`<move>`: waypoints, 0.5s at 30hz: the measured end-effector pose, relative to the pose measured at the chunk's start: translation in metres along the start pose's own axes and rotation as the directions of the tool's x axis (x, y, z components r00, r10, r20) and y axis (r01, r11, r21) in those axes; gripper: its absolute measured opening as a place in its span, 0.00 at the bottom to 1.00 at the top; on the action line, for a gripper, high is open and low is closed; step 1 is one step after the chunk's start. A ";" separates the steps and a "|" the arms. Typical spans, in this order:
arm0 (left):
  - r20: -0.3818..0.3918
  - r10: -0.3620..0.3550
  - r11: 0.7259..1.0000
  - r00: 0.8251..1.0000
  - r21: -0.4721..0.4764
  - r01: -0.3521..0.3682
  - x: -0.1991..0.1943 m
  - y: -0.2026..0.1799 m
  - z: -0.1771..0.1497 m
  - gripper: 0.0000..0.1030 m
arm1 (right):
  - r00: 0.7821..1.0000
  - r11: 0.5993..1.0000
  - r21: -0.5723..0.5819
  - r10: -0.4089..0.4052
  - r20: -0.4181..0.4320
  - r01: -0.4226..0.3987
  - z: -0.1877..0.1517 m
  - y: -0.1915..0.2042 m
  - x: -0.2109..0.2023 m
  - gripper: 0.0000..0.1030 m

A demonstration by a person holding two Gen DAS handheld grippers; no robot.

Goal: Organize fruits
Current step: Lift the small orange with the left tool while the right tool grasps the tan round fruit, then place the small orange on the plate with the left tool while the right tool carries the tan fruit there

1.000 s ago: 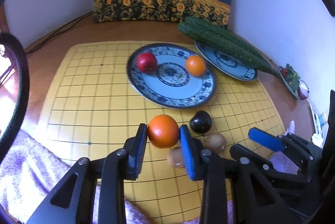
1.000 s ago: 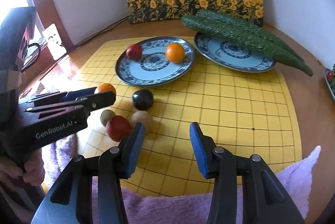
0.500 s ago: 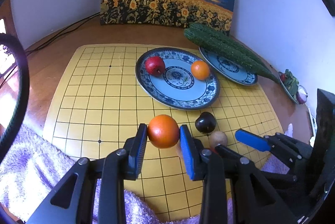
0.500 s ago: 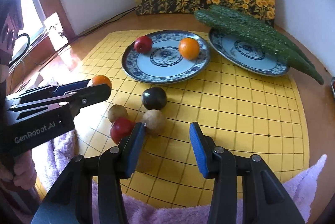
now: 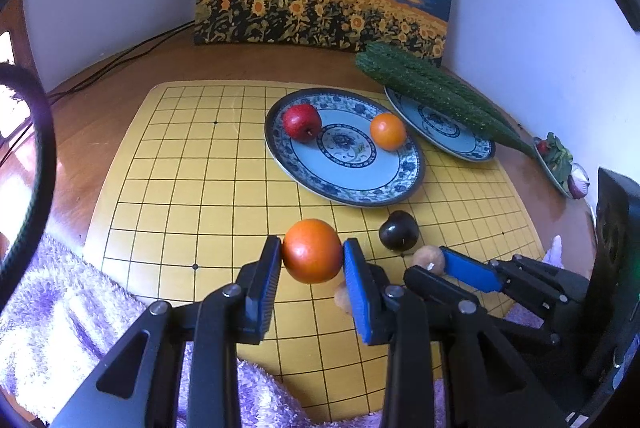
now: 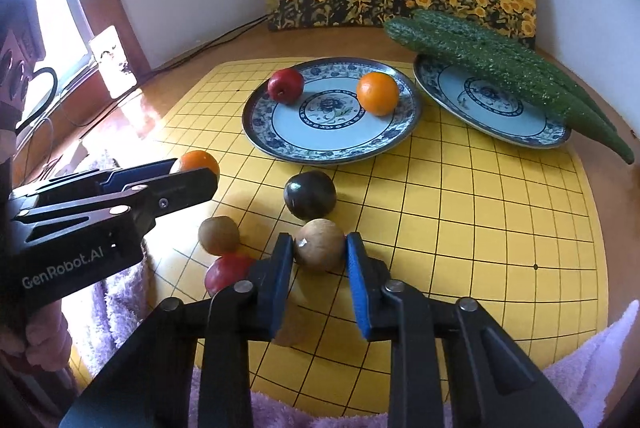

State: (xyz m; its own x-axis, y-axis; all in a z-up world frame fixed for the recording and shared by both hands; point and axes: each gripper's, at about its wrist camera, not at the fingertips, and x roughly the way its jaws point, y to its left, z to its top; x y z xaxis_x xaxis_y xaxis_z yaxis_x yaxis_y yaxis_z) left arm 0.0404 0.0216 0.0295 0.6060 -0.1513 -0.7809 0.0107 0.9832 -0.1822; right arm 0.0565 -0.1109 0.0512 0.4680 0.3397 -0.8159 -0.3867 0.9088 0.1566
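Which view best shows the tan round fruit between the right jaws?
The right wrist view: the tan fruit sits centred between the right gripper jaws. The left wrist view shows only its top, partly hidden behind that gripper.

left gripper [image 6: 194,173] side: we read "GenRobot.AI", white on black body
rest of scene: no other txt, nos. or signs we can read

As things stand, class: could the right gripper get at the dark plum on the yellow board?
Probably not at once. The right gripper is shut on the brown fruit, so its jaws are occupied. The dark plum lies just beyond that fruit, uncovered, so the path itself looks free.
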 end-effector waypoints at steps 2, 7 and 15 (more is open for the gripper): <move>0.000 -0.001 1.000 1.000 0.000 0.001 0.000 0.000 0.000 0.32 | 1.000 1.000 0.000 0.007 0.001 -0.007 -0.001 0.000 0.000 0.27; 0.007 0.001 1.000 1.000 -0.001 -0.001 -0.002 0.001 0.001 0.32 | 1.000 1.000 0.004 0.007 0.016 -0.007 0.000 -0.001 -0.006 0.27; 0.020 -0.002 1.000 1.000 0.004 0.002 -0.005 -0.002 0.009 0.32 | 0.999 1.000 0.005 0.001 0.049 -0.002 0.009 -0.006 -0.018 0.27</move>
State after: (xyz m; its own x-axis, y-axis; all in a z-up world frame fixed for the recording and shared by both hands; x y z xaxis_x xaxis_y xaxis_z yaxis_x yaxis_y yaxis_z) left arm 0.0449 0.0212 0.0390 0.6216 -0.1516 -0.7686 0.0151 0.9832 -0.1818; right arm 0.0581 -0.1206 0.0700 0.5058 0.3525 -0.7874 -0.3836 0.9094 0.1607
